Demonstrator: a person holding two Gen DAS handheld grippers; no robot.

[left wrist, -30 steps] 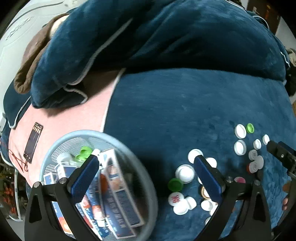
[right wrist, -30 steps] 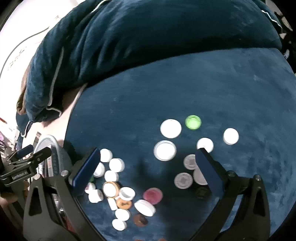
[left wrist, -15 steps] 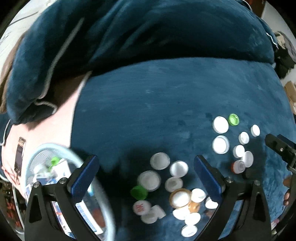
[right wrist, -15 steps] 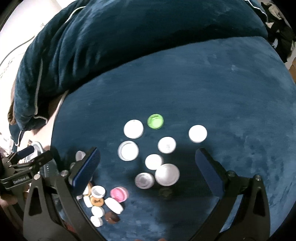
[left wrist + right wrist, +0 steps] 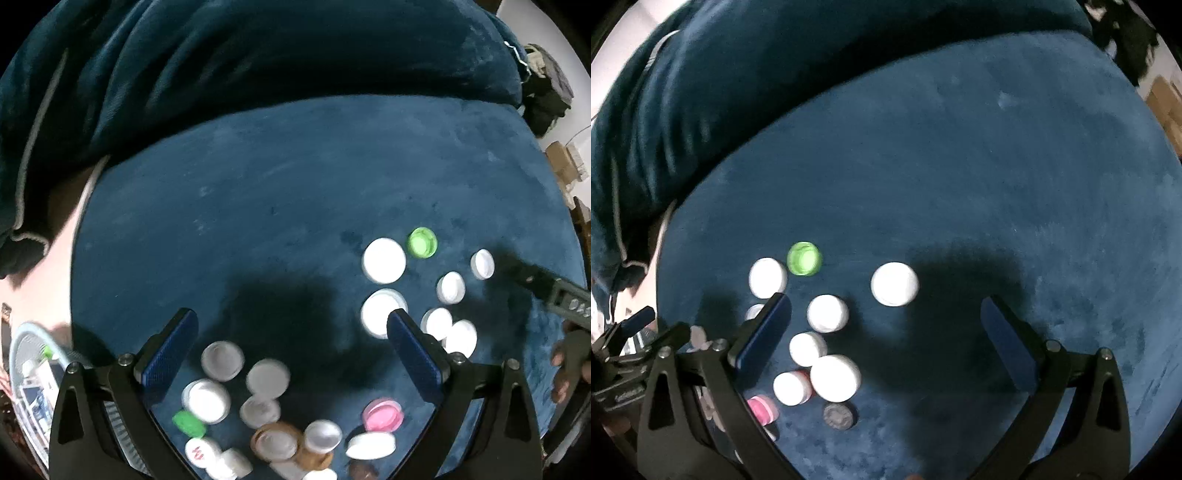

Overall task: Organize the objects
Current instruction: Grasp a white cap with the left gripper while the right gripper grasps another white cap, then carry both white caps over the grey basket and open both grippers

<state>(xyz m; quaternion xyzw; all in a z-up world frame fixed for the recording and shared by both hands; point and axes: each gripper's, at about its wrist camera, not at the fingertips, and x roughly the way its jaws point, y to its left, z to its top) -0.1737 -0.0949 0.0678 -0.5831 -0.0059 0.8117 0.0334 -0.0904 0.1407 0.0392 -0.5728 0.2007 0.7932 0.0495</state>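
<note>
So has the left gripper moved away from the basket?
Yes. The left gripper has swung right: the basket sits at the left edge, the bottle caps between its fingers.

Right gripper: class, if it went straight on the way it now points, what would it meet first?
Probably bare blanket. The right gripper has its jaws open, with the lone white cap lying just beyond and slightly left of centre, so it might brush that cap; depth is unclear.
</note>
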